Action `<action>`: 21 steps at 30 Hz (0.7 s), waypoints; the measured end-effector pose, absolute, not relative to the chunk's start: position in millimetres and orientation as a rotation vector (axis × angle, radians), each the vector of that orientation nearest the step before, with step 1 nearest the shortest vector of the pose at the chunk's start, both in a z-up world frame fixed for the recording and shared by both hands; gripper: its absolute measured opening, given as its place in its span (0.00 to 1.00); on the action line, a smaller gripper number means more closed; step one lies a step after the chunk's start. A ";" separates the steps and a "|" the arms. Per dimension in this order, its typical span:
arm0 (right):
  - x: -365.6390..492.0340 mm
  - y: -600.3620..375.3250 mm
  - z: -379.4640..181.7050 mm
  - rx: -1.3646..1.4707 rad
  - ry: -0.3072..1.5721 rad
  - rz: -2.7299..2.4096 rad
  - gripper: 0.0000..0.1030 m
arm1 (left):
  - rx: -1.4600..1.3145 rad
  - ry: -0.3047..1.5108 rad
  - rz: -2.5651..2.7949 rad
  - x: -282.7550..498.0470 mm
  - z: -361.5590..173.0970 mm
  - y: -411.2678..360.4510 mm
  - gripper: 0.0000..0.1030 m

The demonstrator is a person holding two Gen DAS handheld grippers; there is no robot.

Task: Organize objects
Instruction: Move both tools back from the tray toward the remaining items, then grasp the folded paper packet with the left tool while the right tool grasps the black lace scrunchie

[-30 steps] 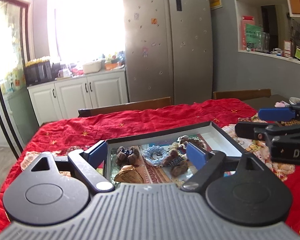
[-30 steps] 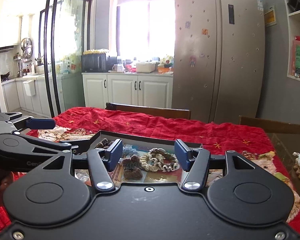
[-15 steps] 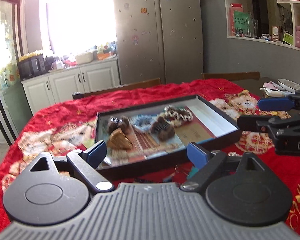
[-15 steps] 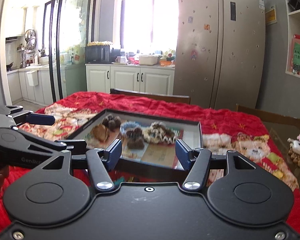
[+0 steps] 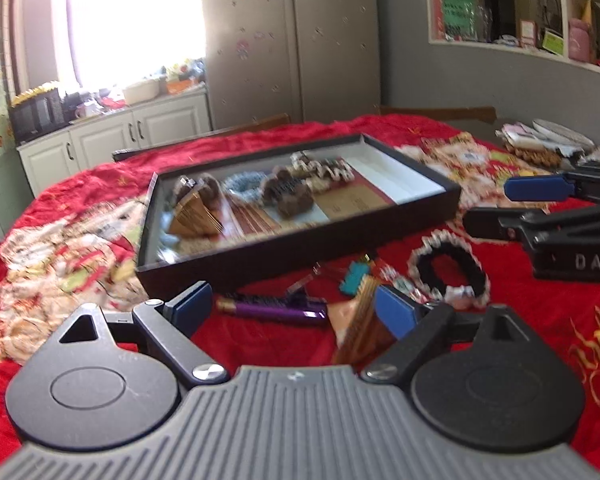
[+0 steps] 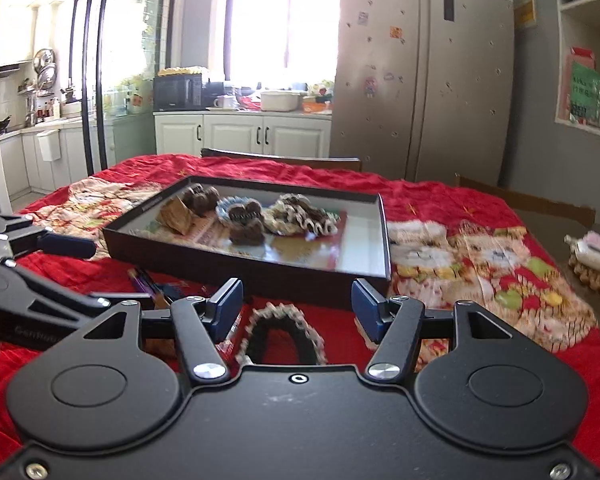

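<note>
tray (image 5: 292, 252), black, shallow, on the red-clothed tabletop (image 5: 540, 320), seen from the left wrist: already holds brown hair clips, a pale blue scrunchie, a frilled scrunchie and a wooden comb, all toward its left and middle. loose items on the cloth just in front of its near wall: purple tube (image 5: 268, 312), teal clip (image 5: 354, 280), second wooden comb (image 5: 360, 332), black scrunchie (image 5: 448, 276) with a pale frilled edge. left gripper (image 5: 296, 306): fingers wide apart, nothing between the pads, tube and comb lying beyond them. right gripper (image 5: 540, 208) enters from the right, above the cloth.

right wrist view: right gripper (image 6: 298, 308), fingers parted about halfway, empty; black scrunchie (image 6: 280, 332) lies on the cloth directly between and below them, untouched. tray (image 6: 260, 276) just beyond; left gripper (image 6: 40, 264) at the left edge.

risks, as judged: scrunchie is soft and flat, so pads closing too high would pinch only the frill or catch the cloth with it. both grippers work the same small cluster and could knock together or scatter the teal clip. picture is blurred, so exact clearances cannot be told.
</note>
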State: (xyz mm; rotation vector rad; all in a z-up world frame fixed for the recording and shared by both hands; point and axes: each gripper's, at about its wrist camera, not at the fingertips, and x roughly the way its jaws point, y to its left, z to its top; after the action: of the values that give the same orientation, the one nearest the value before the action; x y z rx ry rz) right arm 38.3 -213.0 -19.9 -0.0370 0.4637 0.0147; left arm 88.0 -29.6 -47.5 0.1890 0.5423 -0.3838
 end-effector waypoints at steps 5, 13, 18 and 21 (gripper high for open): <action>43.6 -221.0 -40.0 -0.004 0.506 0.017 0.57 | 0.185 0.564 -0.417 91.3 -60.3 -34.0 0.91; 52.6 -226.2 -55.0 0.008 0.557 0.016 0.56 | 0.127 0.598 -0.446 100.2 -70.0 -33.8 0.90; 57.4 -223.6 -61.5 0.000 0.588 0.018 0.54 | 0.125 0.615 -0.463 103.2 -73.9 -37.2 0.87; 57.8 -220.5 -63.1 -0.007 0.593 0.022 0.52 | 0.114 0.623 -0.467 104.8 -74.5 -37.9 0.82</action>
State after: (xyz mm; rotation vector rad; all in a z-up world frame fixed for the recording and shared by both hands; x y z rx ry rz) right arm 57.8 -220.5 -63.1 -0.0073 0.5930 0.0217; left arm 104.8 -37.9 -74.5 0.1143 0.6228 -0.4669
